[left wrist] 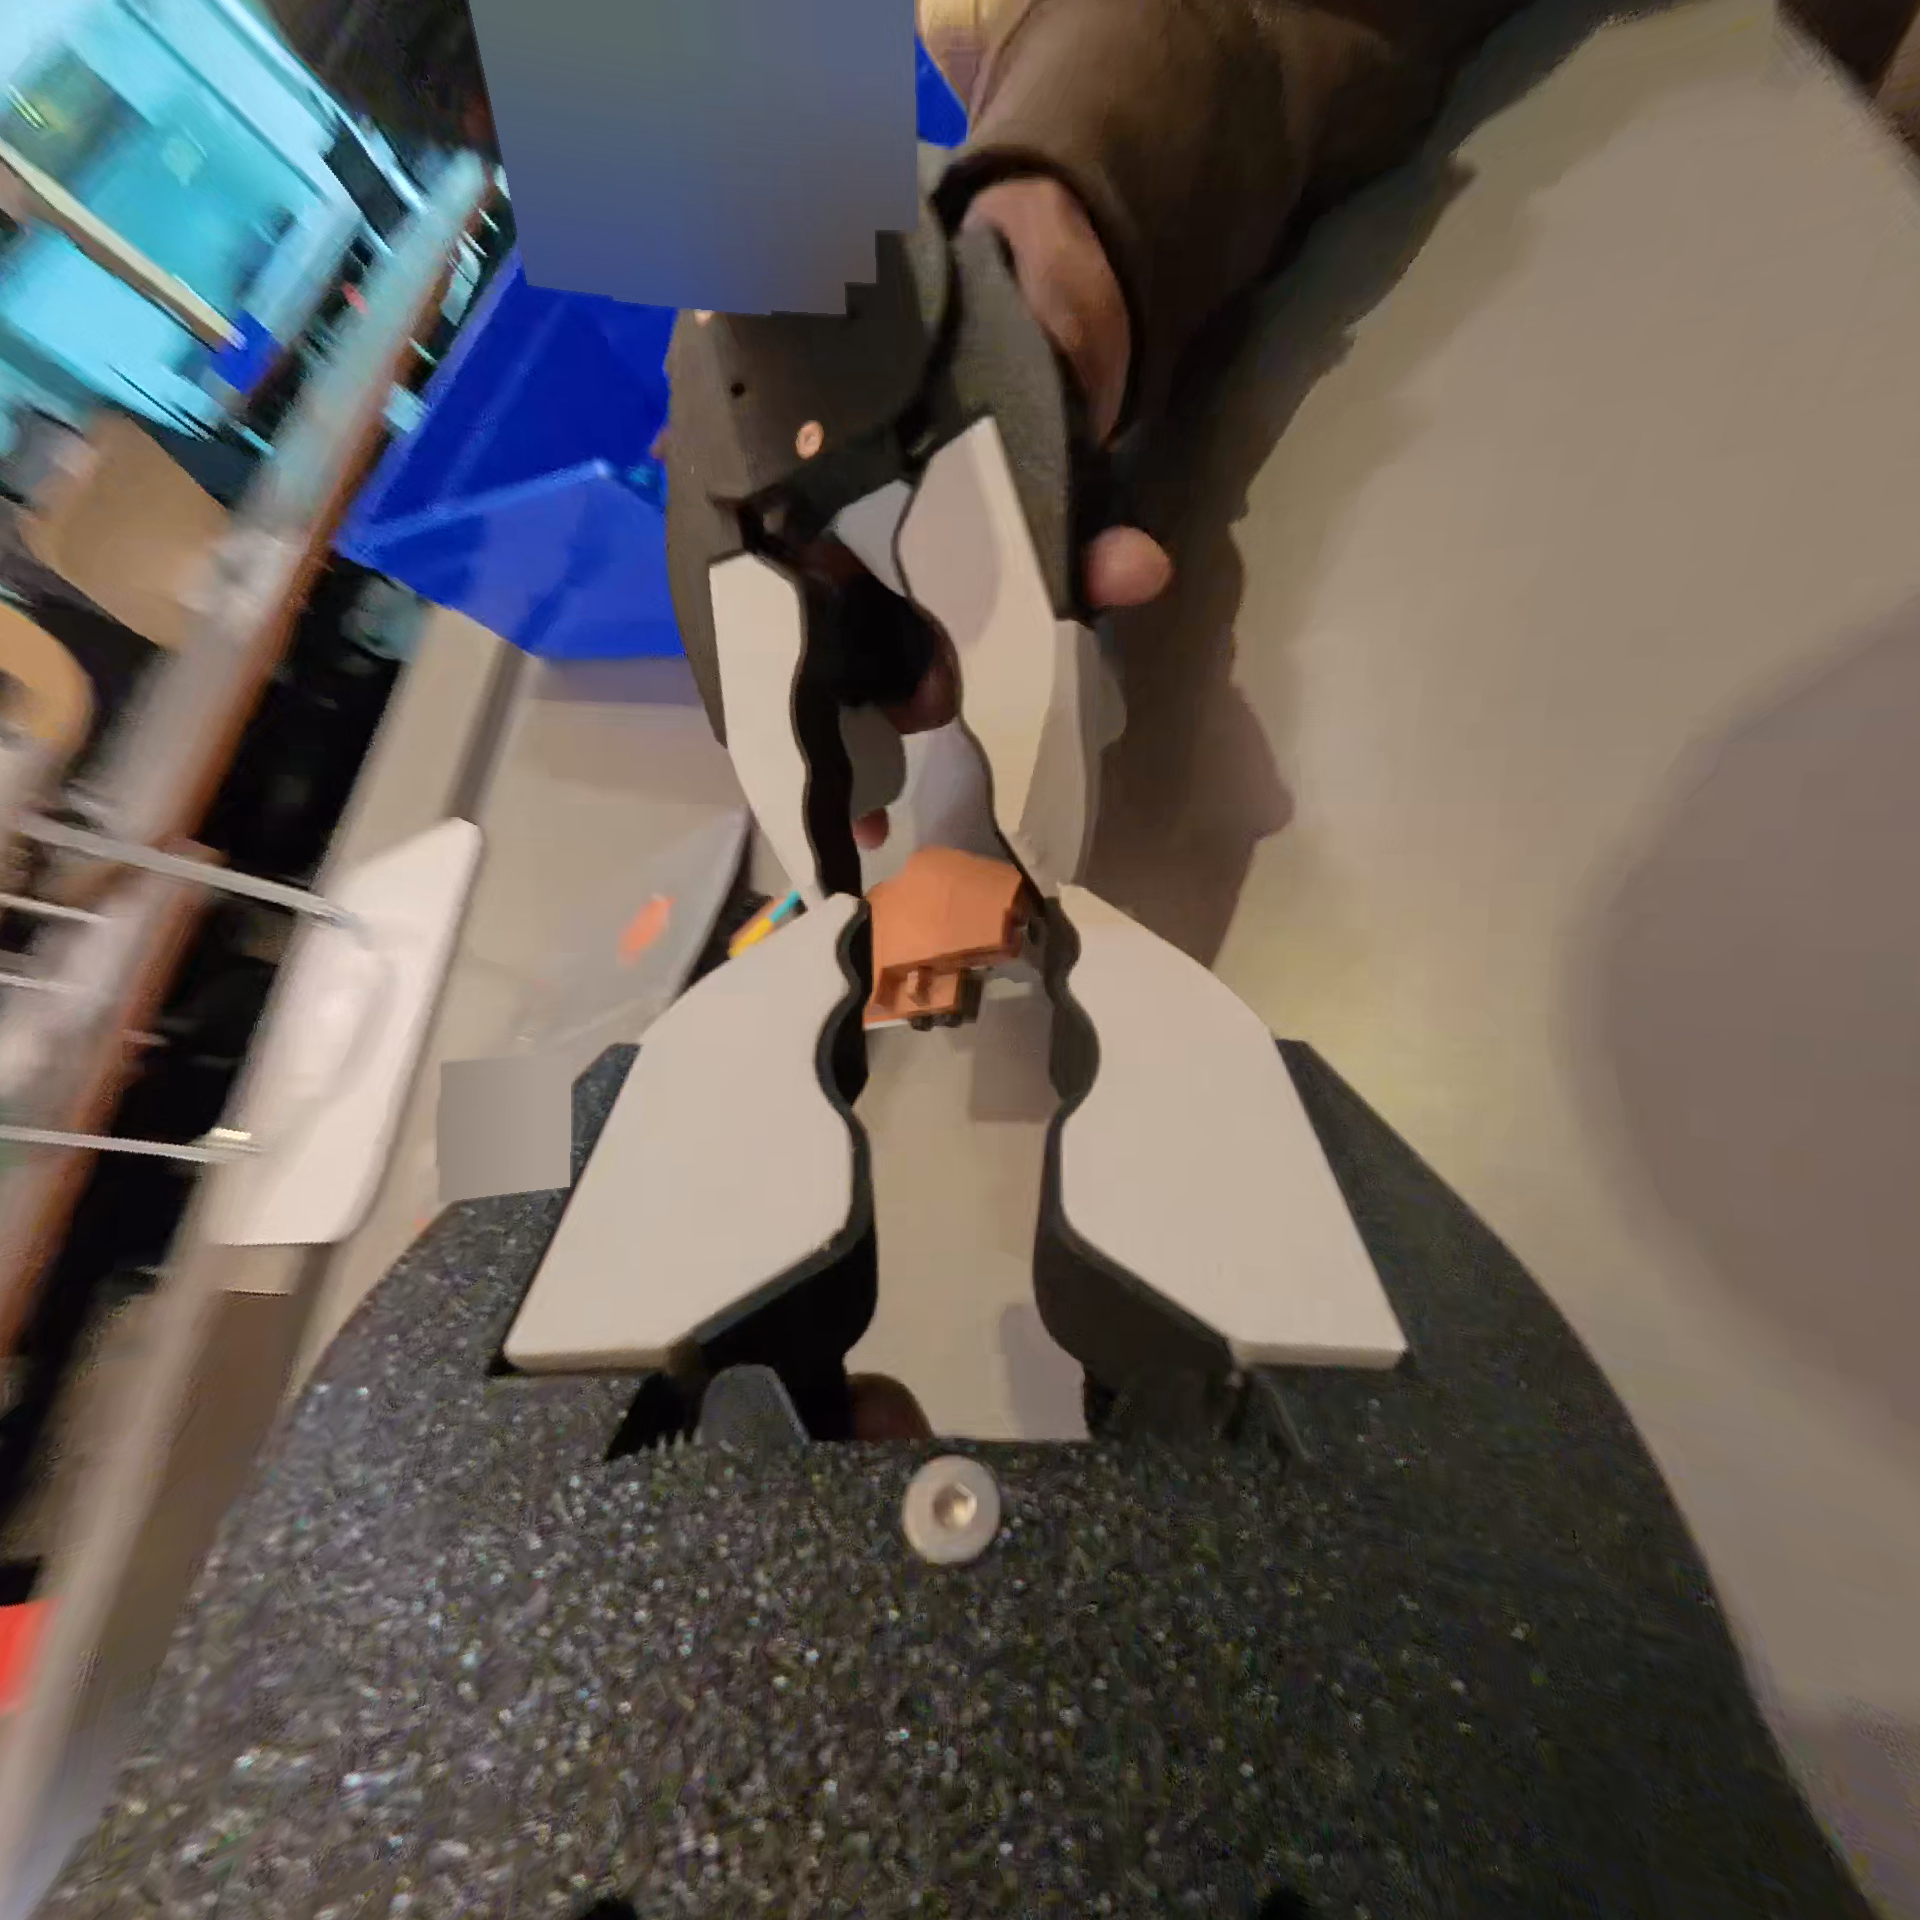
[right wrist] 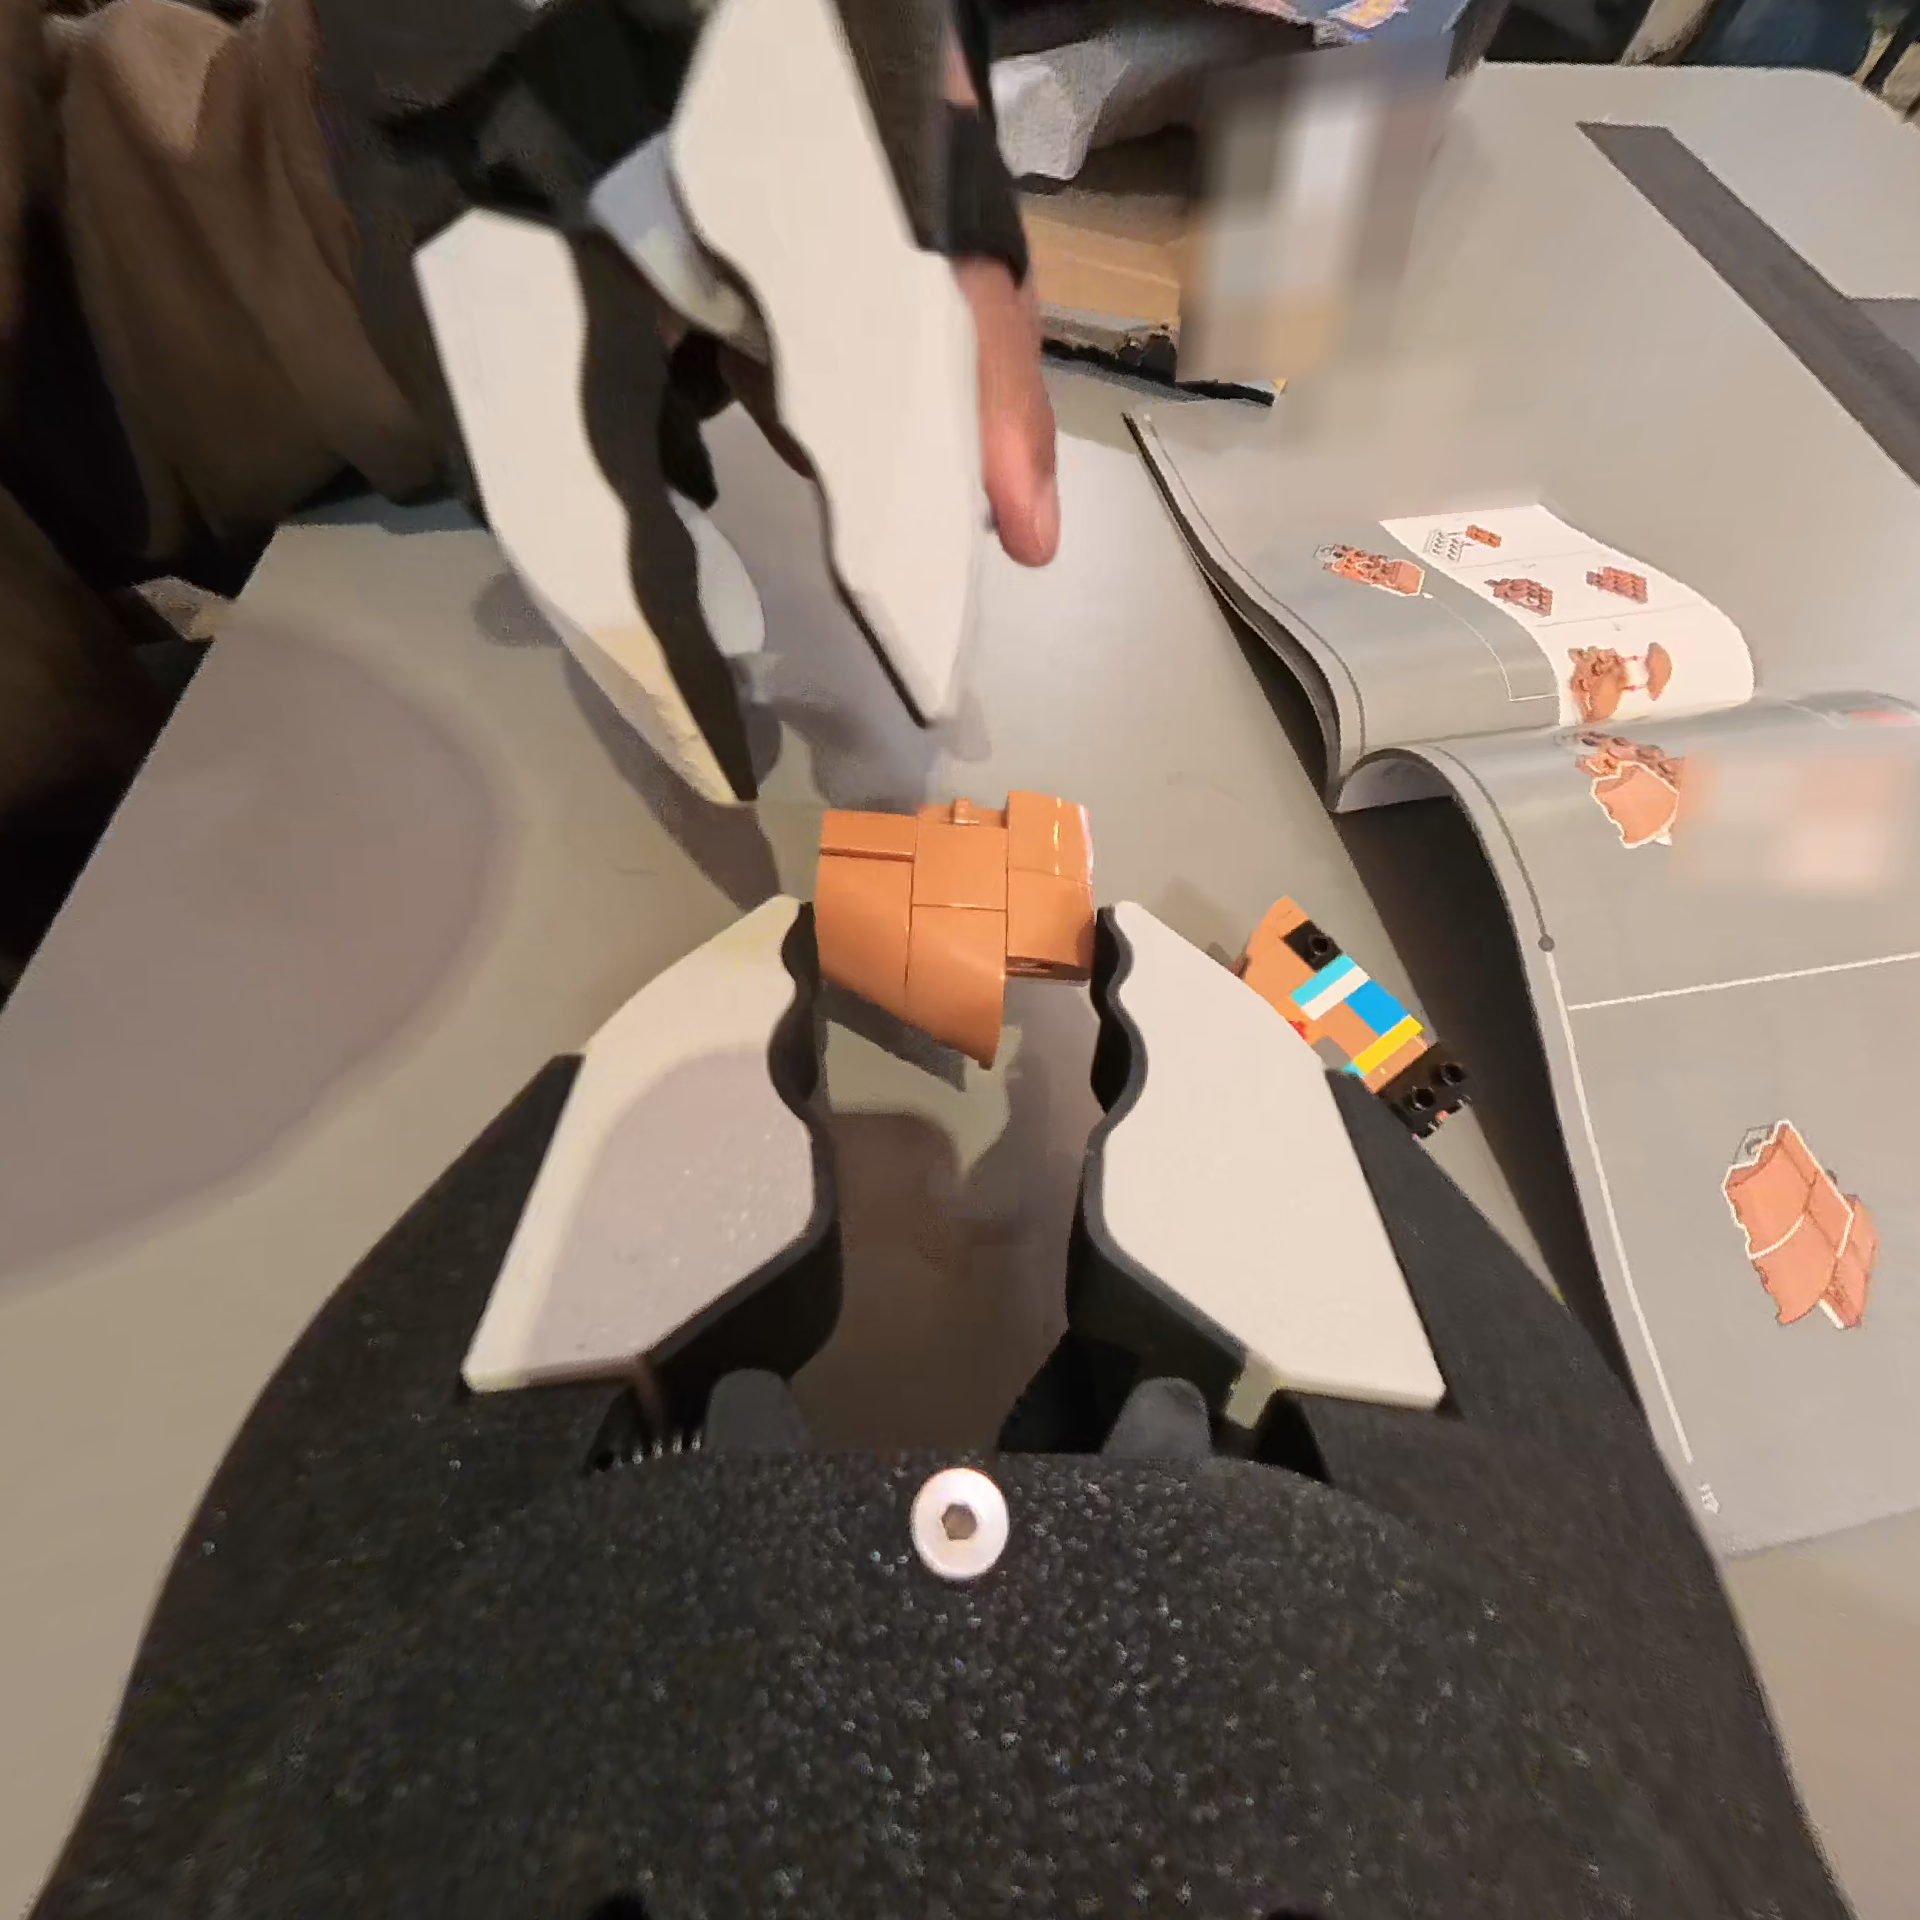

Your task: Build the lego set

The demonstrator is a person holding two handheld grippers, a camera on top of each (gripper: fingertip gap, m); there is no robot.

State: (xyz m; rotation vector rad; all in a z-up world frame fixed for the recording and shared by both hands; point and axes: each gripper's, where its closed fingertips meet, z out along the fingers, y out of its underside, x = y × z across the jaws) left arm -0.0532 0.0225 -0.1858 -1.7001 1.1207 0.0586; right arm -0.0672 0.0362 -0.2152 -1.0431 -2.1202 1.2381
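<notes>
An orange-brown lego assembly point(right wrist: 951, 914) of curved slope bricks is held above the grey table point(right wrist: 312, 935). My right gripper point(right wrist: 951, 925) is shut on it, one fingertip on each side. In the left wrist view the assembly point(left wrist: 935, 935) shows with a stud part underneath, and the right gripper point(left wrist: 940, 883) reaches down to it from above. My left gripper point(left wrist: 956, 920) is open with its tips close on either side of the assembly. In the right wrist view the left gripper point(right wrist: 842, 753) hangs just behind the assembly, not touching it.
A second lego build point(right wrist: 1351, 1018) with blue, white and yellow stripes and black bricks lies on the table right of the right gripper. An open instruction booklet point(right wrist: 1558, 675) lies at the right. A cardboard box point(right wrist: 1112, 270) stands behind it. A blue bin point(left wrist: 520, 499) is beyond the table edge. The tips of both grippers are at nearly the same place.
</notes>
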